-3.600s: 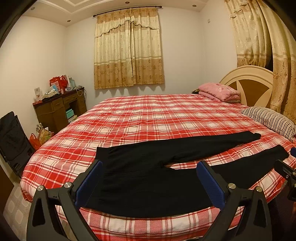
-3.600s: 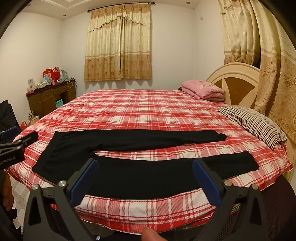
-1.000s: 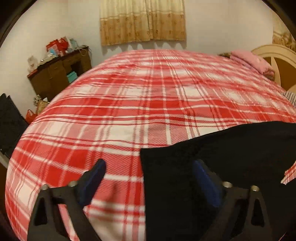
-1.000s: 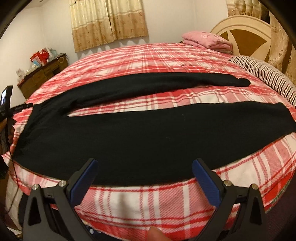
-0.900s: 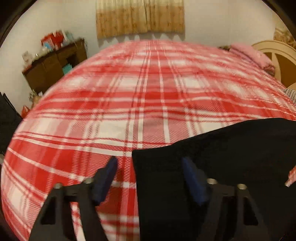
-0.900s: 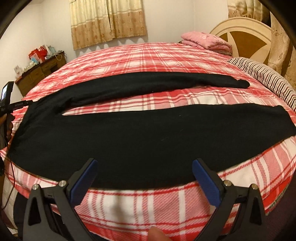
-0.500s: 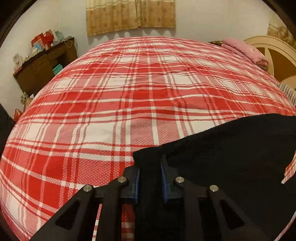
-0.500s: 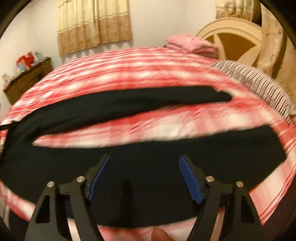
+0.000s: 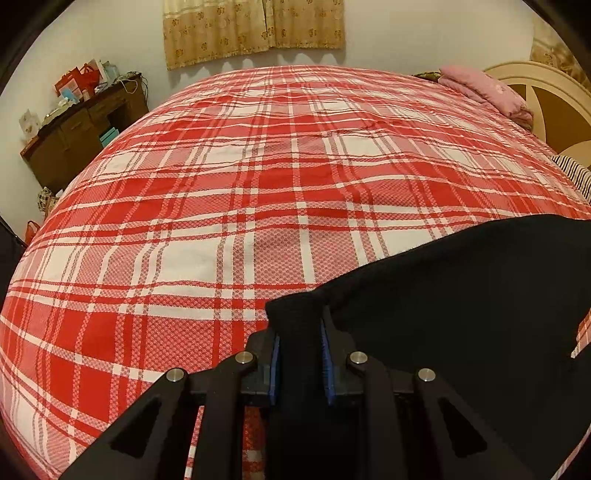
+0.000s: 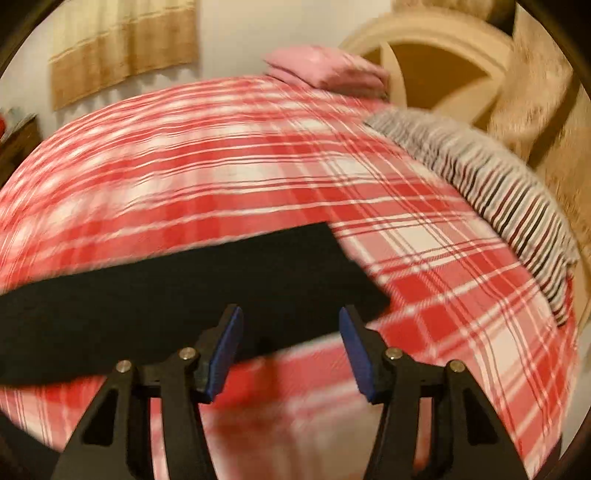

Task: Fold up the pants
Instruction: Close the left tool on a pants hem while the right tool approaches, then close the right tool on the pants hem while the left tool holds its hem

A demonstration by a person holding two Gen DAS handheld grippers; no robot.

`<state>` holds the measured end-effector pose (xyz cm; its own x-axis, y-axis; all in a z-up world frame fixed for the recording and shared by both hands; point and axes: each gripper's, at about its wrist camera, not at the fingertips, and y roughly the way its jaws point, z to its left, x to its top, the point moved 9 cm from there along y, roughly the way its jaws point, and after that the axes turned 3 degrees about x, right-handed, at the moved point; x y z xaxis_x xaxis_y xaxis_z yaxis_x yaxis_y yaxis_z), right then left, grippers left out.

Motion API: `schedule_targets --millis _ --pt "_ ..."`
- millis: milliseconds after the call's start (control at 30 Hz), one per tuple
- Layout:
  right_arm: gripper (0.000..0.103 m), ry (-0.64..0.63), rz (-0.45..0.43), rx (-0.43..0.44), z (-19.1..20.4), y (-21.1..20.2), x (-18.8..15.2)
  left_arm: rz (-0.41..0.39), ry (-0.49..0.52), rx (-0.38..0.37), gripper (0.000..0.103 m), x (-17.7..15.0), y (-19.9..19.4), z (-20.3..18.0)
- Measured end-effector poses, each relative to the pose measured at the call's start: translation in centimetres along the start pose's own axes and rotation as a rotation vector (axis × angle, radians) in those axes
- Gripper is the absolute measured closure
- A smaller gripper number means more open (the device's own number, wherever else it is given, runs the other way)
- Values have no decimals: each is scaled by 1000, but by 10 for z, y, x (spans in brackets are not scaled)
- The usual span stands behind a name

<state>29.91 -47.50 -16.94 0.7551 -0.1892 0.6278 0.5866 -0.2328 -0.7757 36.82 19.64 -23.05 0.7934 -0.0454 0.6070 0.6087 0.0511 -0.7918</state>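
Black pants lie on a bed with a red and white plaid cover. My left gripper is shut on the waistband corner of the pants, and the black cloth bunches up between its blue pads. In the blurred right wrist view, one black pant leg stretches to the left, its cuff end near the middle. My right gripper is open, its blue pads apart just over the near edge of that leg, close to the cuff. It holds nothing.
A striped pillow lies at the right by the cream headboard. A folded pink blanket sits at the head of the bed. A dark wooden desk with clutter stands at the far left. Curtains hang behind.
My left gripper has closed on the waistband corner. My right gripper has swept right along the leg toward the cuff, with its jaws narrowing but still open.
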Motion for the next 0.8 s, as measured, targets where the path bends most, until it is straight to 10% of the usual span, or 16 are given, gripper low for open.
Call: schedule_targets --millis 333,500,800 --pt "45 -33 100 -19 -40 92 47 -1 34 18 84 1 5 -4" --pt "84 -39 142 135 -28 104 50 -6 54 33 84 2 8 -7" --pt "95 -51 102 153 -19 85 46 5 86 47 87 4 5 -10"
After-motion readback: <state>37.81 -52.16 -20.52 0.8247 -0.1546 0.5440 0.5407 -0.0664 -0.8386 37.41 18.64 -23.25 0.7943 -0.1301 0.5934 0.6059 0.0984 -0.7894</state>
